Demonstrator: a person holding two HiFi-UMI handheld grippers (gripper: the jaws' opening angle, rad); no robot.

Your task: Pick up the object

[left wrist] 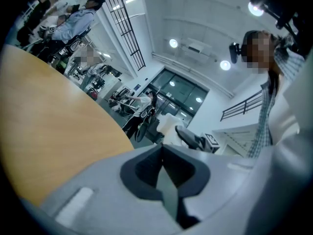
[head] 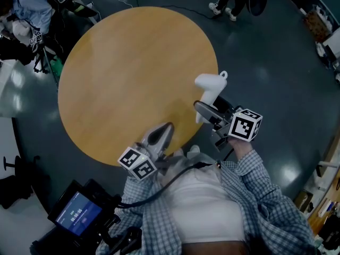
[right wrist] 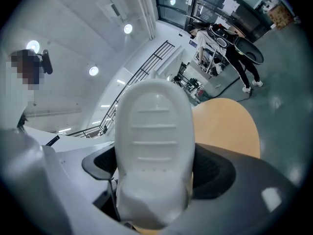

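Note:
A white moulded plastic object (head: 210, 86) with shallow ribs and a small loop at its top is held over the right edge of the round wooden table (head: 117, 78). My right gripper (head: 206, 109) is shut on the object's lower end. In the right gripper view the object (right wrist: 155, 131) fills the middle, squeezed between the dark pads (right wrist: 213, 171), with the gripper (right wrist: 156, 173) round its base. My left gripper (head: 163, 132) is shut on nothing above the table's near edge. In the left gripper view its tips (left wrist: 161, 166) meet, and the object (left wrist: 169, 123) shows beyond them.
Dark floor surrounds the table (left wrist: 44, 126). A person's legs (head: 227, 3) stand beyond the far right edge, and another person (head: 33, 7) sits among gear at the far left. A device with a lit screen (head: 78, 212) lies near my left side.

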